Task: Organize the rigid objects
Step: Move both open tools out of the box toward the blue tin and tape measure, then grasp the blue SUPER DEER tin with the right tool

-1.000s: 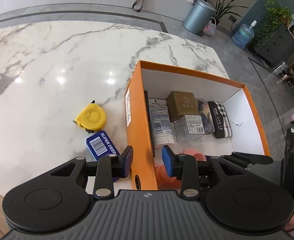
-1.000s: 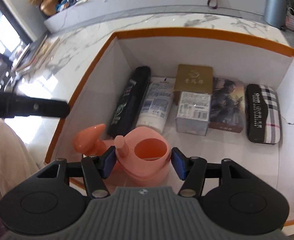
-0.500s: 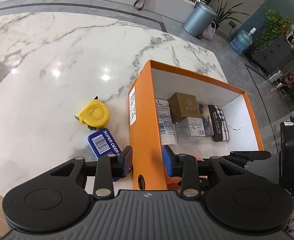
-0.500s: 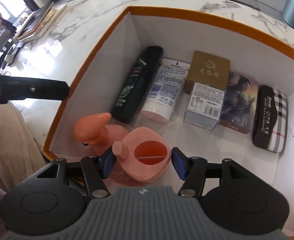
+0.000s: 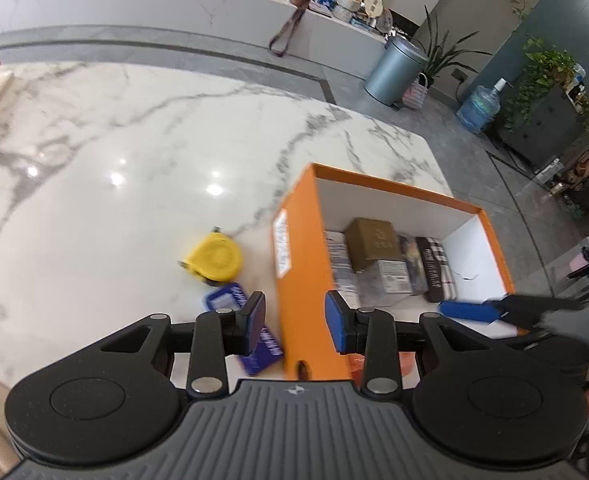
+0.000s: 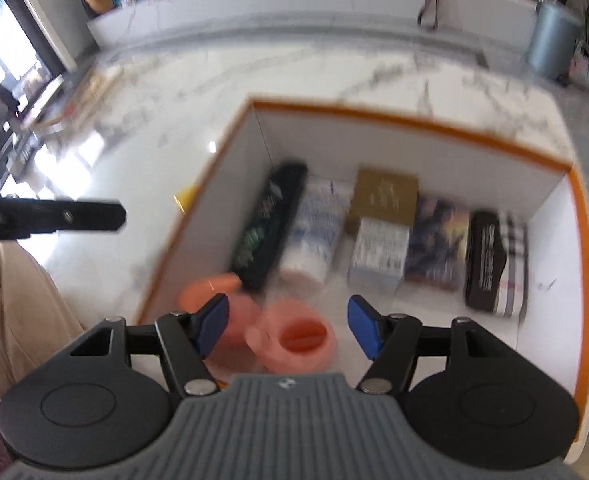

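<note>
The writing on the labels is too blurred to read. The left gripper (image 5: pixel 295 318) has its jaws apart, one on each side of the orange box (image 5: pixel 308 280) wall, not pressing it. The right gripper (image 6: pixel 288 328) hangs apart above the pink watering can (image 6: pixel 294 338), which lies inside the box at 6 o'clock. The yellow tape measure (image 5: pixel 213 259) and blue card (image 5: pixel 250 328) lie on the marble table (image 5: pixel 114 168), which is bare toward 10 o'clock.

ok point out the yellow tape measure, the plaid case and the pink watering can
yellow tape measure (image 5: pixel 214 259), left wrist view, round top face
plaid case (image 6: pixel 498 262), right wrist view, middle of lid
pink watering can (image 6: pixel 300 336), right wrist view, open mouth
</note>
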The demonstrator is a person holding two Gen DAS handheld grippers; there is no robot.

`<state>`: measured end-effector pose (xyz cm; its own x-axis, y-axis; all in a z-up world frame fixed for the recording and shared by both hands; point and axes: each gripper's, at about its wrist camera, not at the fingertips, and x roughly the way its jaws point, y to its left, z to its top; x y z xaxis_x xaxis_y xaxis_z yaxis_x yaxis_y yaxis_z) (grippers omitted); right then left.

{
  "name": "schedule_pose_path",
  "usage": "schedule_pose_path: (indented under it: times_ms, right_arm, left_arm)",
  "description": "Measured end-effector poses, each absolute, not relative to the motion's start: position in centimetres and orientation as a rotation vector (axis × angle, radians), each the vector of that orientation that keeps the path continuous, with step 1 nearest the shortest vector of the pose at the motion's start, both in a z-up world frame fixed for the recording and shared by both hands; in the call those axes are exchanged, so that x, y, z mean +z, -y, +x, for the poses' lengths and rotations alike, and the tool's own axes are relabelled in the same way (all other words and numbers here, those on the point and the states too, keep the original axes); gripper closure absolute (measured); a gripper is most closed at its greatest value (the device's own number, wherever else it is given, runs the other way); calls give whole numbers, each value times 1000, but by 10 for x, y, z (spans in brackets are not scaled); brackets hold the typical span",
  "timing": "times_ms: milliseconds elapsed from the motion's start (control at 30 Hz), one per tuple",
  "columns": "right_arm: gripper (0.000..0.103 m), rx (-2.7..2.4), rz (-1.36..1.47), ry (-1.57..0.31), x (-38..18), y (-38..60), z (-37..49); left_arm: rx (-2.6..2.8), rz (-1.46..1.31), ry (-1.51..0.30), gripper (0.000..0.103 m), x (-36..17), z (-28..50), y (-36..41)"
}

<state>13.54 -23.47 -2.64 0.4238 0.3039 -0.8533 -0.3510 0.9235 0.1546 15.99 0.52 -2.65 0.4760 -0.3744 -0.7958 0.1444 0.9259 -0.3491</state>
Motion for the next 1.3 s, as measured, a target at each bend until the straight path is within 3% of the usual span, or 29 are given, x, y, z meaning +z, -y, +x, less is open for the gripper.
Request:
schedule_pose_path:
  times_ms: [233,367,733,1300]
  right_arm:
    - [45,480,-72,-855,19,193,119]
    - [50,553,-172,-835,21,145,114]
    - [56,586,-487,-1027,-54,48,141]
    - [56,465,-666,-1315,-131,18,193]
  left_arm:
    - [-276,-162,-997,63,-20,153,-35]
    - [-261,-138,-994,63,-26,152,-54]
    - [-315,-62,-1054,63,-66,169,-81]
    - [-284,-239,-1115,63,-112,193,-117]
